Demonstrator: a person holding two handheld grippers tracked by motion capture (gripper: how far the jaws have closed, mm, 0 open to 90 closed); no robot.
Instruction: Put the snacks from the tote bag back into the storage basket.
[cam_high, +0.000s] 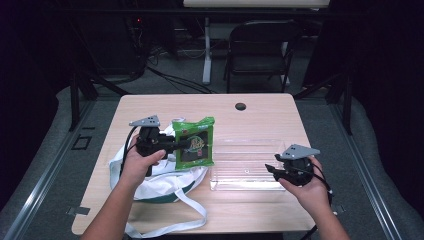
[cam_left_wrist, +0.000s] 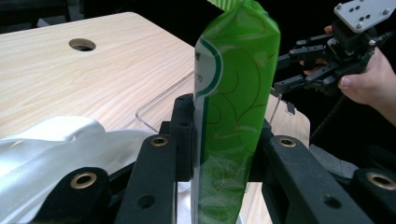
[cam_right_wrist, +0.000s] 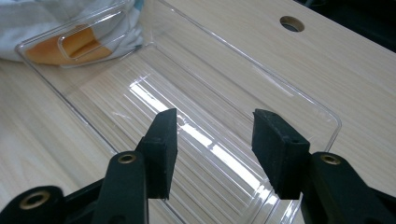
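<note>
Packet (cam_high: 195, 142), green and glossy, is hanging left of centre in the high view, above the white bag (cam_high: 160, 182), with the left tongs (cam_high: 172, 144) pinching it. In the left gripper view the jaws are squeezing the packet's lower part, so most of it is standing free above them. It is looking puffy and slick, so I'd guess it could slide out or swing if the hand is tilting fast. The clear tray (cam_high: 247, 165) is sitting empty at centre right on the tabletop (cam_high: 260, 115). The right tongs (cam_high: 276, 171) are hovering released over the tray's near right edge, gripping nothing. Being light, the tray might skid if the packet is dropping against its rim.
</note>
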